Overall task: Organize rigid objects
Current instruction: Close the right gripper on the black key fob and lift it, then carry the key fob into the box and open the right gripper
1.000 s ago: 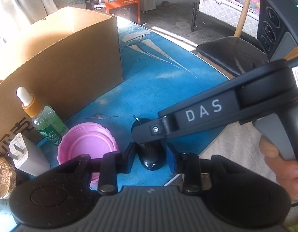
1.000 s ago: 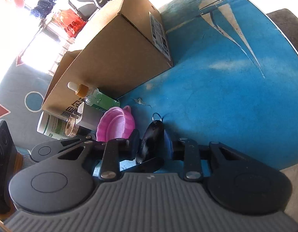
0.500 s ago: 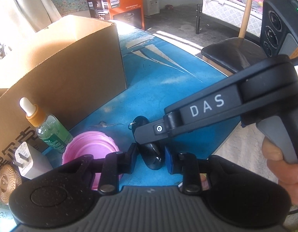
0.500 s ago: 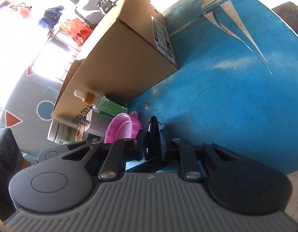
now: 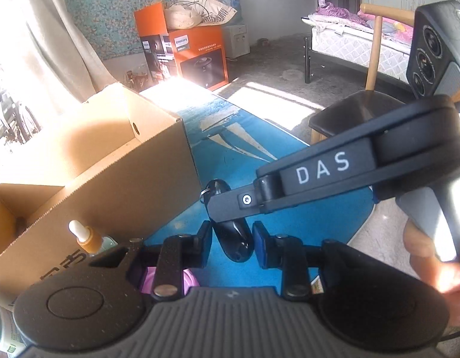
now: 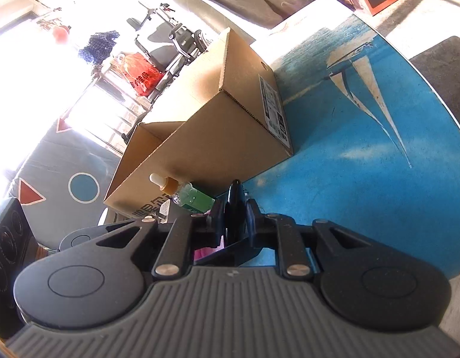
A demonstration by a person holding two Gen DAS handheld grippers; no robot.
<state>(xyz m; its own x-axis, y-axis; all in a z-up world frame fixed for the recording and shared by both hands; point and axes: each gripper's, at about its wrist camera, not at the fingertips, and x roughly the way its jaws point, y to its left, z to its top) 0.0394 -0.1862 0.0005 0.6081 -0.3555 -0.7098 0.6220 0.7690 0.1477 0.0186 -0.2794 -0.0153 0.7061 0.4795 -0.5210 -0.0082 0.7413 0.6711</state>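
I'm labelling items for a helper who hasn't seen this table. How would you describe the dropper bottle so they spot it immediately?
Find the open cardboard box on the blue table. Against its near wall stands the dropper bottle: clear green, amber collar, white rubber bulb, the only see-through item there.

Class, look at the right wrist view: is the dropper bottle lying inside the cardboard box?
No, the dropper bottle lies outside, against the cardboard box wall.
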